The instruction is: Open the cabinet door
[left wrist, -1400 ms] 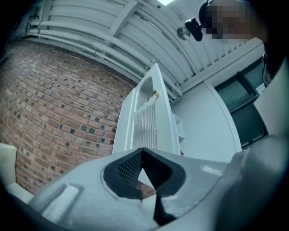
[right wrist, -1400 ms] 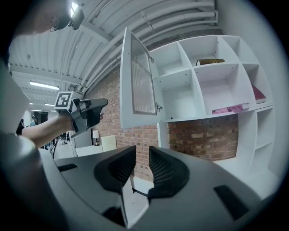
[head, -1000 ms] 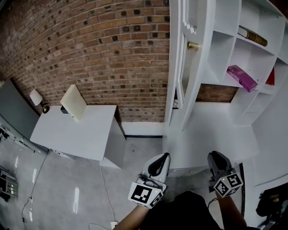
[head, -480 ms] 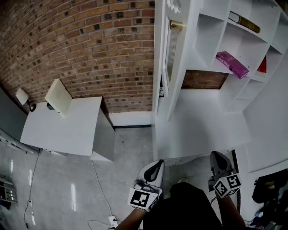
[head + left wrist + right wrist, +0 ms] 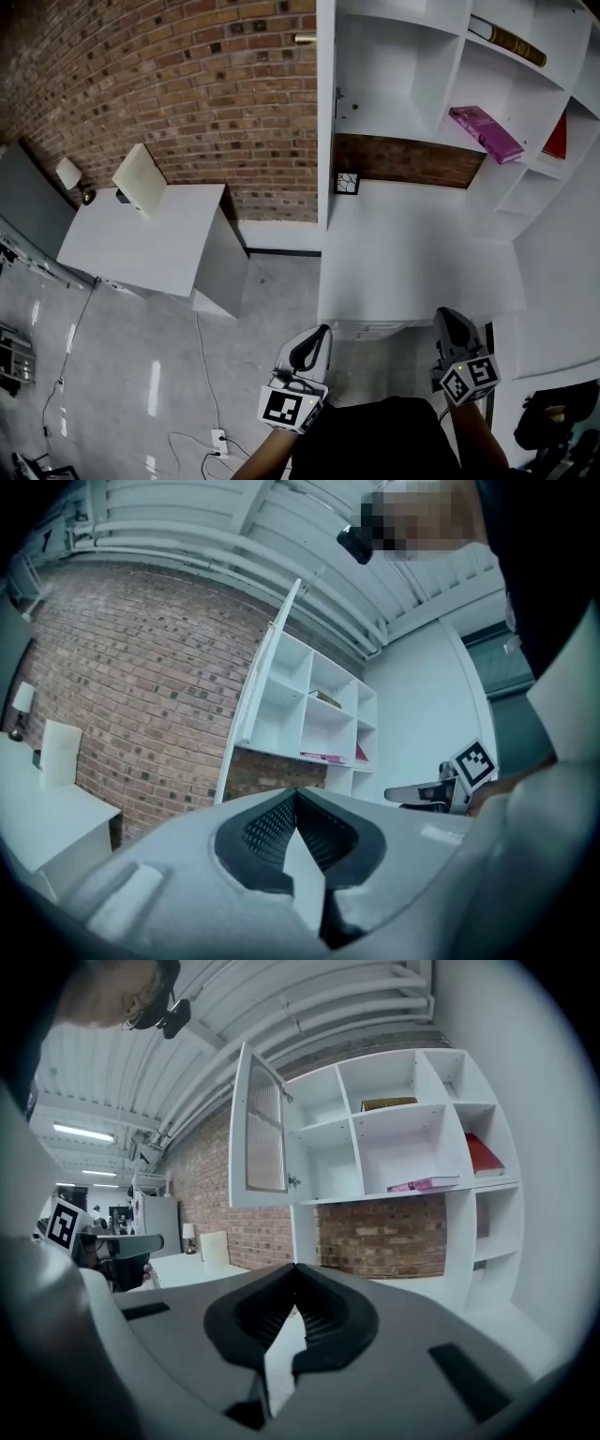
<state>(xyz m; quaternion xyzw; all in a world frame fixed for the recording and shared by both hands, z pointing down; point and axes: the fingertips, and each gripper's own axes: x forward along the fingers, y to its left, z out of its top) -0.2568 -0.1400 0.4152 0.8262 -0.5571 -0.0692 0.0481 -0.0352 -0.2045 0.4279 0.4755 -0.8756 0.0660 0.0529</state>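
Note:
The white cabinet door [image 5: 325, 112] stands swung open, edge-on in the head view, with its brass knob [image 5: 302, 38] sticking out to the left. In the right gripper view the door [image 5: 258, 1138] shows its ribbed glass panel. It hangs beside the open shelves [image 5: 394, 1138]. Both grippers are low and well back from the cabinet, in front of the white desk [image 5: 412, 262]. My left gripper [image 5: 317, 334] is shut with nothing in it. My right gripper [image 5: 451, 319] is shut and empty too. Each gripper view shows its own jaws [image 5: 295, 794] [image 5: 296, 1267] meeting at the tips.
The shelves hold a pink book [image 5: 485, 131], a brown book [image 5: 506, 39] and a red book [image 5: 558, 136]. A low white table [image 5: 141, 253] with a cream board [image 5: 141, 178] and a small lamp [image 5: 70, 175] stands left by the brick wall. A cable [image 5: 202, 375] crosses the grey floor.
The door has swung from ajar to wide open. Both grippers have drawn back from the desk edge and sit lower in the head view.

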